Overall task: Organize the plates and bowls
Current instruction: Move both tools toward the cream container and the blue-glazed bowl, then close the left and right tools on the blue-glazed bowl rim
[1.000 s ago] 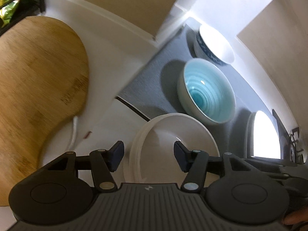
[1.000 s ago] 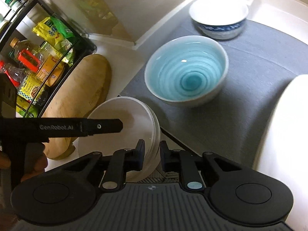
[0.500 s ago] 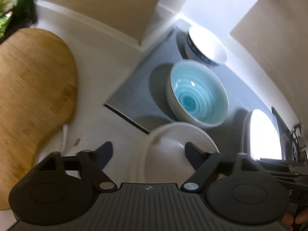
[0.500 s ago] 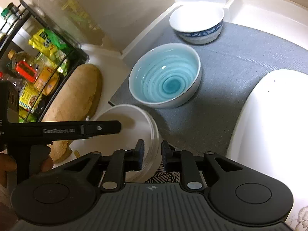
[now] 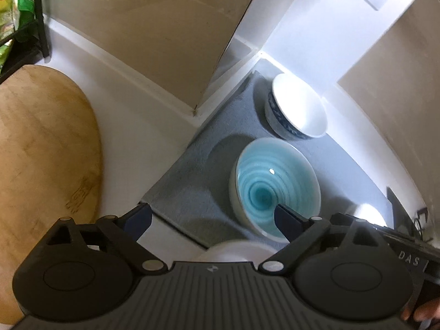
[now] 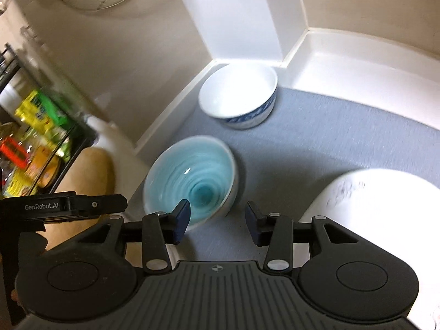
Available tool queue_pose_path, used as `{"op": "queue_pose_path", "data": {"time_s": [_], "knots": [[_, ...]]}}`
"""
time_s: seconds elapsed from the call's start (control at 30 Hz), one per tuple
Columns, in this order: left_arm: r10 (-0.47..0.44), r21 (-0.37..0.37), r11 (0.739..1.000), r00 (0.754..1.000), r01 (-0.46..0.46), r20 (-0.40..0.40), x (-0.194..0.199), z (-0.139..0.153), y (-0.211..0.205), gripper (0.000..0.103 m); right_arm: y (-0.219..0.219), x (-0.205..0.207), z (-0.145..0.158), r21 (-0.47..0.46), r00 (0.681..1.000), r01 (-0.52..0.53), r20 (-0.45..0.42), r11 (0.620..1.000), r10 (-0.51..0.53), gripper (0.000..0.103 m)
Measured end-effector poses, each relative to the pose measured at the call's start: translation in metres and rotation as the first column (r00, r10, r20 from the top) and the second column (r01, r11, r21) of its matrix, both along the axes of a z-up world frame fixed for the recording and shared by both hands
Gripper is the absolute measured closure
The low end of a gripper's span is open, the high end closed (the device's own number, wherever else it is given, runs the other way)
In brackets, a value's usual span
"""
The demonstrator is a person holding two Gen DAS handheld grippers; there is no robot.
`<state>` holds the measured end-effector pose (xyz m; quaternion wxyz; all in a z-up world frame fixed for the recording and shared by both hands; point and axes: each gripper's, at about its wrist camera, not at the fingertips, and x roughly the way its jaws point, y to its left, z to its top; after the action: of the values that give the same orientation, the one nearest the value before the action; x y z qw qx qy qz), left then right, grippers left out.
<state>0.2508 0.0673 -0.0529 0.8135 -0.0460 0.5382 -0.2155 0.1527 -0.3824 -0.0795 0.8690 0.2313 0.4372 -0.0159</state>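
A turquoise-glazed bowl [image 5: 275, 189] [image 6: 192, 181] sits on a grey mat [image 5: 198, 187] [image 6: 316, 143]. Behind it in the corner stands a white bowl with a blue pattern [image 5: 297, 107] [image 6: 239, 96]. My left gripper [image 5: 213, 217] is wide open and empty, with the rim of the stacked white plates [image 5: 233, 251] just below it. My right gripper [image 6: 217, 217] is open and empty, just in front of the turquoise bowl. A large white plate [image 6: 371, 209] [image 5: 365, 213] lies at the right on the mat.
A wooden cutting board [image 5: 41, 159] [image 6: 90, 170] lies on the white counter at the left. A black wire rack with packets [image 6: 30, 148] [image 5: 16, 8] stands beyond it. Walls close the corner behind the bowls.
My right gripper has let go of the white plates and opened, and has risen toward the turquoise bowl. My left gripper has opened wider and pulled back from the plates.
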Motion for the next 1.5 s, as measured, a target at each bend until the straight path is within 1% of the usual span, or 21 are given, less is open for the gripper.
{"op": "queue_pose_path", "data": {"time_s": [0.13,0.2,0.3,0.37,0.5,0.6,0.63,0.67,0.7,0.73,0.77,0.83,0.97,1.17,1.5], "knots": [[0.021,0.033,0.999,1.000,-0.021,-0.014,0.014,-0.009,-0.017,0.006,-0.002,0.015,-0.009,-0.012,1.000,0.015,-0.002,1.000,-0.015,0.056],[0.021,0.039,0.999,1.000,-0.020,-0.019,0.017,-0.013,-0.023,0.008,-0.004,0.021,-0.014,-0.017,1.000,0.028,-0.007,0.999,-0.028,0.056],[0.008,0.042,0.999,1.000,-0.008,-0.014,0.020,-0.016,-0.031,0.013,-0.008,0.030,-0.021,-0.016,0.999,0.037,-0.019,0.999,-0.037,0.056],[0.004,0.045,0.999,1.000,-0.004,-0.012,0.020,-0.018,-0.034,0.019,-0.008,0.036,-0.026,-0.016,0.999,0.033,-0.033,0.999,-0.034,0.056],[-0.001,0.050,0.999,1.000,0.001,-0.012,0.025,-0.021,-0.040,0.022,-0.008,0.044,-0.035,-0.014,0.998,0.027,-0.056,1.000,-0.028,0.056],[-0.015,0.056,0.998,1.000,0.015,-0.010,0.027,-0.023,-0.045,0.031,-0.009,0.049,-0.040,-0.017,0.997,0.027,-0.068,0.999,-0.028,0.056],[-0.022,0.063,0.998,1.000,0.022,-0.007,0.028,-0.024,-0.048,0.041,-0.008,0.050,-0.041,-0.020,0.997,0.021,-0.070,1.000,-0.023,0.056],[-0.031,0.082,0.996,1.000,0.031,-0.002,0.029,-0.026,-0.051,0.054,-0.007,0.051,-0.042,-0.023,0.997,0.013,-0.072,1.000,-0.015,0.065],[-0.035,0.098,0.995,0.999,0.035,0.002,0.030,-0.028,-0.054,0.065,-0.006,0.052,-0.042,-0.021,0.998,-0.003,-0.069,1.000,0.002,0.091],[-0.041,0.110,0.993,0.999,0.041,0.000,0.031,-0.031,-0.058,0.089,-0.003,0.052,-0.043,-0.027,0.998,-0.023,-0.064,0.999,0.021,0.091],[-0.045,0.107,0.993,0.999,0.047,-0.014,0.031,-0.034,-0.059,0.097,0.000,0.051,-0.042,-0.050,0.998,-0.030,-0.052,0.998,0.028,0.092],[-0.043,0.103,0.994,0.999,0.045,-0.019,0.032,-0.036,-0.060,0.097,0.006,0.051,-0.041,-0.096,0.998,-0.048,-0.041,0.994,0.045,0.092],[-0.058,0.083,0.995,0.998,0.061,-0.036,0.034,-0.037,-0.059,0.097,0.004,0.051,-0.040,-0.088,0.999,-0.031,-0.044,0.996,0.028,0.093],[-0.071,0.071,0.995,0.997,0.072,-0.024,0.030,-0.032,-0.058,0.097,0.005,0.051,-0.032,-0.105,0.999,-0.030,-0.024,0.994,0.027,0.093],[-0.076,0.039,0.996,0.997,0.075,0.020,0.023,-0.006,-0.052,0.097,0.005,0.043,-0.012,-0.116,0.999,-0.018,0.024,0.993,0.021,0.093]]}}
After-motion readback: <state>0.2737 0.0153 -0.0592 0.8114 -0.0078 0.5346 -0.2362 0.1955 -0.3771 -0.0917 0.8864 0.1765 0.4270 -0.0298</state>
